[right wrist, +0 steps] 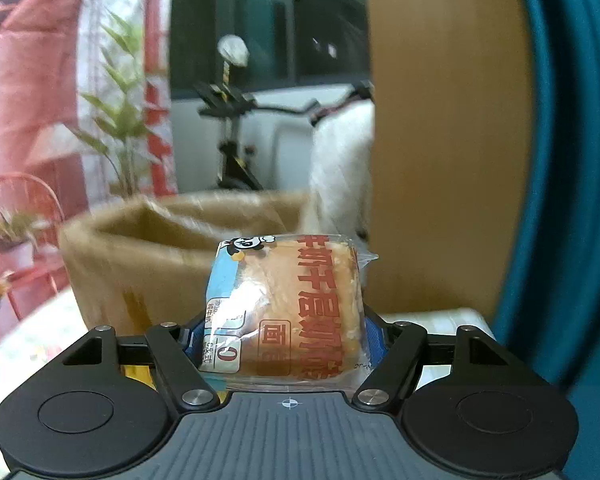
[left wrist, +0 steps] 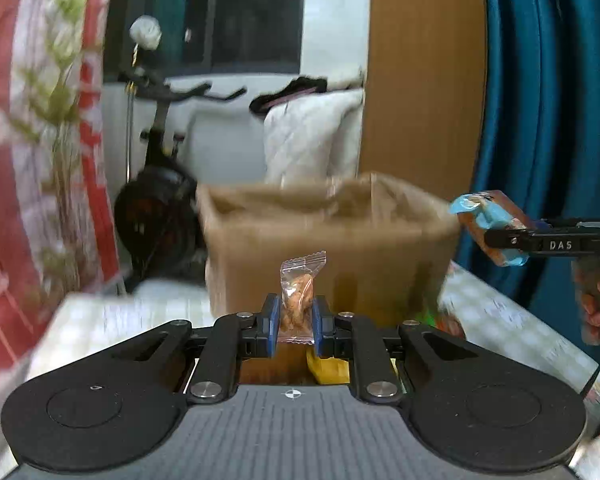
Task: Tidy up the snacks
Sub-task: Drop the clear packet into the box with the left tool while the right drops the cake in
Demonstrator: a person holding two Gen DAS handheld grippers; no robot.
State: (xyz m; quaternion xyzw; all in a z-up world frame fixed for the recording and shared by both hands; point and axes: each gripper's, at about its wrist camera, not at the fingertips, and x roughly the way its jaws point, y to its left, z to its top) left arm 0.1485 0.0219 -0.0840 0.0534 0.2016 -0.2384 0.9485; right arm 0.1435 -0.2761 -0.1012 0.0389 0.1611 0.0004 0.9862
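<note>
Snacks are in the air on both sides! On the left, a small clear packet [left wrist: 300,292] with brownish pieces inside stands upright, pinched between the blue pads [left wrist: 273,320] of the left gripper [left wrist: 294,322], its crimped top edge poking up above the fingers. It hangs in front of the near wall of an open cardboard box [left wrist: 332,248] that sits on a pale patterned table [left wrist: 512,320]. Just below the gripper, something yellow [left wrist: 328,370] lies on the table, partly hidden.

Over on the right, a bigger prize: a wrapped bread cake [right wrist: 288,308], blue and clear wrapper with red print and a little panda at the top corner, is clamped in the right gripper [right wrist: 288,340], filling the whole span between the fingers. From the left wrist view that same cake [left wrist: 492,228] shows at the right edge, held up near the box's right corner, level with its rim.

The box [right wrist: 148,248] is blurred in both views. Behind it stand an exercise bike [left wrist: 160,168], a white quilted bundle [left wrist: 312,140], a wooden panel [left wrist: 420,80] and a teal curtain [left wrist: 552,100]; a red and white floral curtain [left wrist: 40,120] hangs at the left.
</note>
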